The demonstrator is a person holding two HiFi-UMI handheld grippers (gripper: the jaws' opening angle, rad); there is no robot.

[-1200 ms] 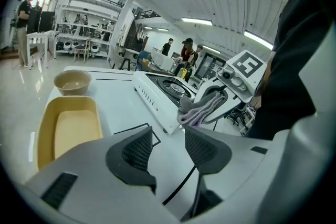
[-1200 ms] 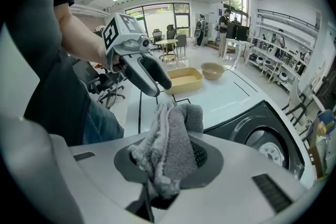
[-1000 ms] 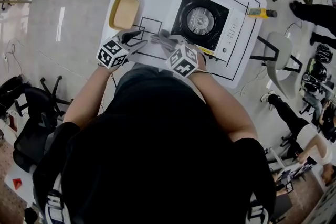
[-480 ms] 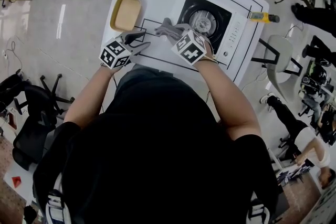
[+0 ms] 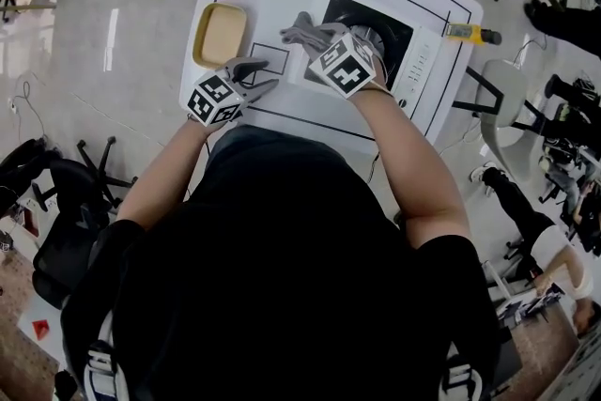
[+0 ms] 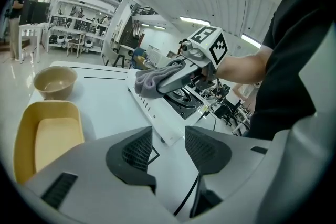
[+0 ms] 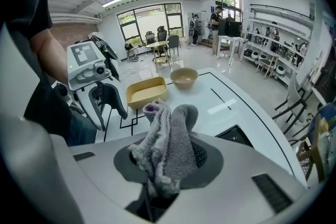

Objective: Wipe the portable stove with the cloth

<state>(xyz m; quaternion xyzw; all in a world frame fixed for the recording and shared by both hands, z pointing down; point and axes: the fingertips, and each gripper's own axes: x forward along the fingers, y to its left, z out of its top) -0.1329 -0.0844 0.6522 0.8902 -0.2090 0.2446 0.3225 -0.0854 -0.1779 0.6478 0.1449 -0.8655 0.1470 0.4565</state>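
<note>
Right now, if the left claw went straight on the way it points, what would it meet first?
Most likely the near white corner of the portable stove, just beyond the open left claw. Since the claw tilts down, it may touch the table first; depth is unclear.

readable text: none | portable stove (image 5: 420,61) panel marks: perhaps print, illegible

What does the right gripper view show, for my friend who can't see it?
The right claw grips a bunched grey cloth. Beyond it, a yellow tray and a tan bowl sit on the white table, and the open left claw is at the left.
</note>
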